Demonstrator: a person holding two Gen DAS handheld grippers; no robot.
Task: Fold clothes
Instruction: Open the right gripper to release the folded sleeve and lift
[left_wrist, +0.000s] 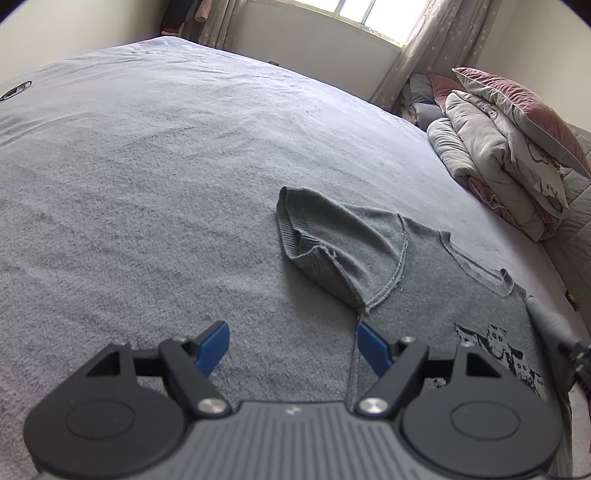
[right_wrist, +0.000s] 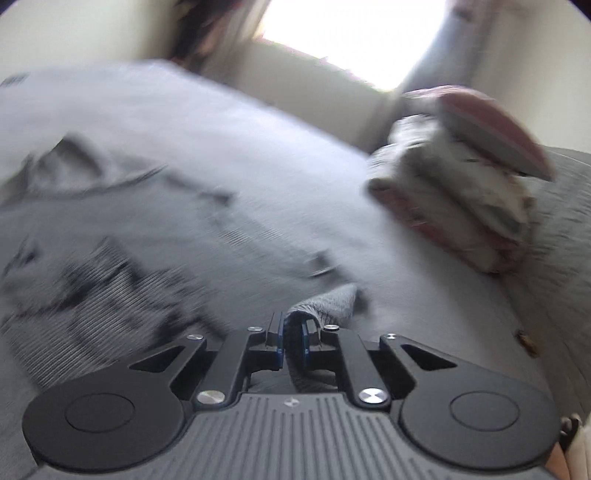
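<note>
A grey T-shirt (left_wrist: 424, 280) with a dark building print (left_wrist: 495, 347) lies flat on the bed. Its near sleeve (left_wrist: 332, 229) sticks out to the left with the ribbed cuff open. My left gripper (left_wrist: 291, 330) hovers open over the shirt's left edge, its blue pads (left_wrist: 214, 343) wide apart and holding nothing. The side seam runs up just inside the right pad. In the blurred right wrist view my right gripper (right_wrist: 293, 325) is shut on a bunched fold of the shirt's grey fabric (right_wrist: 328, 299), at its right side. The rest of the shirt (right_wrist: 147, 229) spreads to the left.
The bed has a pale grey sheet (left_wrist: 147, 184) with wide bare room left of the shirt. A pile of folded quilts and pink pillows (left_wrist: 498, 147) sits at the right by the headboard. A window and curtains (left_wrist: 436, 44) lie beyond the far edge.
</note>
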